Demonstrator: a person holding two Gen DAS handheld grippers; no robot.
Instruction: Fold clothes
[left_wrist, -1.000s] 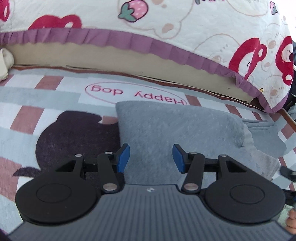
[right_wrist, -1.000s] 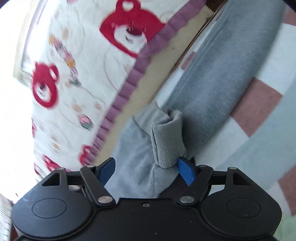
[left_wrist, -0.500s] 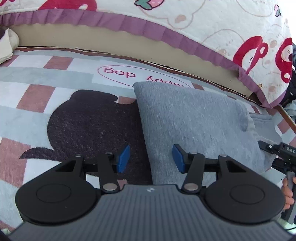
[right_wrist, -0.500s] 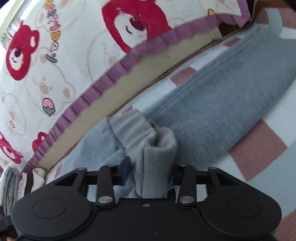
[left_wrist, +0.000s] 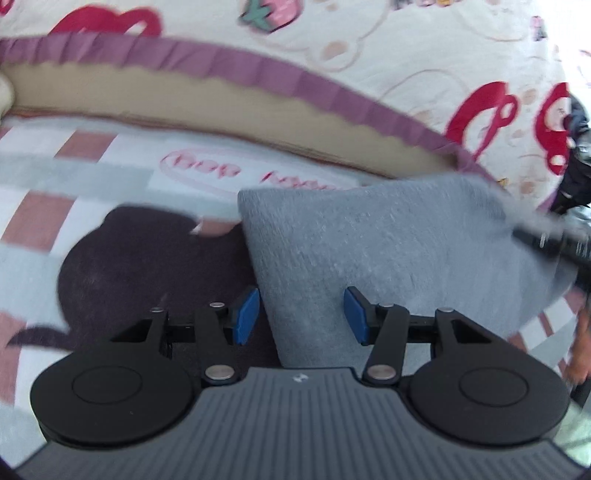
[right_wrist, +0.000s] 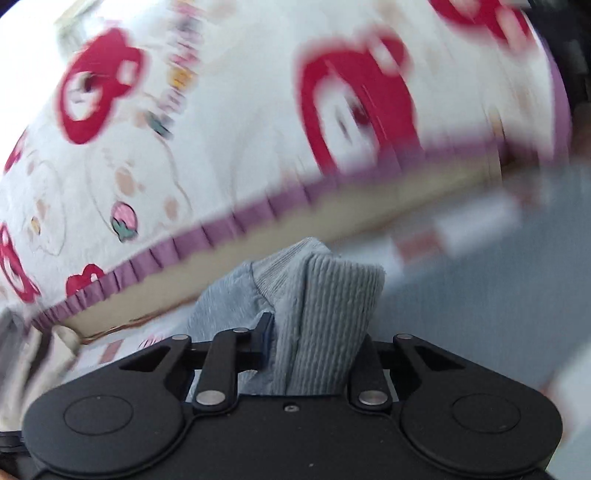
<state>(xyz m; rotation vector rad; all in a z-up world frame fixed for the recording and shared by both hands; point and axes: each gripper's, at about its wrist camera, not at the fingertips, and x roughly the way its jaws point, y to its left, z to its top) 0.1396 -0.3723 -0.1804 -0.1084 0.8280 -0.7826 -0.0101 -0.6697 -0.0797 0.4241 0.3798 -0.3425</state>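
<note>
One grey garment (left_wrist: 376, 240) lies on the patterned rug (left_wrist: 92, 192) beside the bed with the bear-print cover (left_wrist: 424, 55). Its long axis runs from the folded edge near the left gripper (left_wrist: 301, 314) out toward the right, where it lifts off the rug. The left gripper points down at that folded end, its blue pads (left_wrist: 246, 315) apart with cloth lying between them, not pinched. The right gripper (right_wrist: 317, 343) tilts gently downward, its jaws closing on the ribbed cuff (right_wrist: 328, 314), which stands upright, bunched between the fingers.
</note>
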